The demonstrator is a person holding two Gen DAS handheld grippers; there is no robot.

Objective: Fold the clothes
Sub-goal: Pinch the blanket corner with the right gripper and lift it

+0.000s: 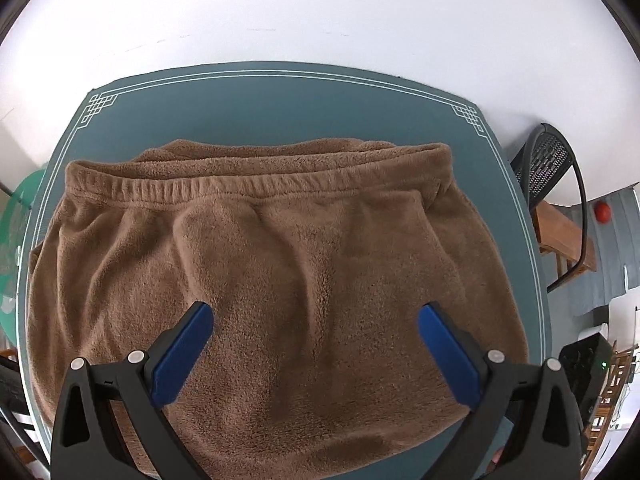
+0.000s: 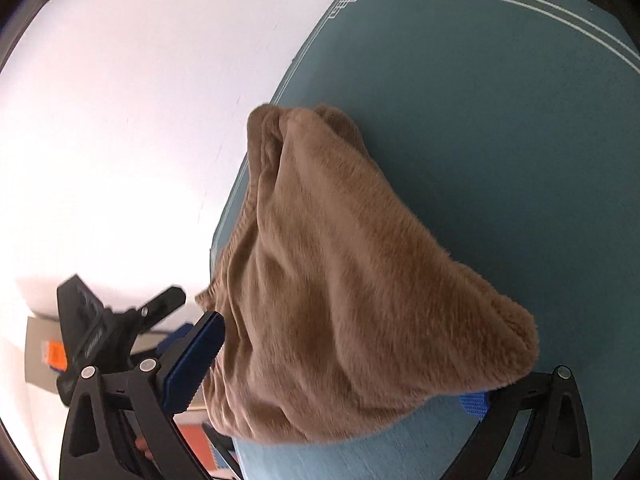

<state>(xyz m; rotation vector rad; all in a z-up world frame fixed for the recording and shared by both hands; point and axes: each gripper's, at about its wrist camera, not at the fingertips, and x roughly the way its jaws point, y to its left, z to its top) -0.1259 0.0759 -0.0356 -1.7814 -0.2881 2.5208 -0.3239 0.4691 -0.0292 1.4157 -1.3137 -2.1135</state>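
- Left wrist view: brown fleece garment (image 1: 272, 280) lies spread over the teal table (image 1: 280, 104), elastic waistband toward the far edge, reaching the left and near edges.
- Left hand-held gripper (image 1: 316, 320) hangs above the garment, jaws wide apart, gripping nothing.
- Right wrist view: garment (image 2: 340, 280) bunched along the table (image 2: 500, 120) left edge.
- Right hand-held gripper (image 2: 348, 360) jaws spread wide around the fabric; right finger covered, so grip unclear.

Folded garment (image 1: 276, 280) on table mat (image 1: 280, 100) — chair (image 1: 552, 184) right of table, wall (image 1: 320, 8) behind.
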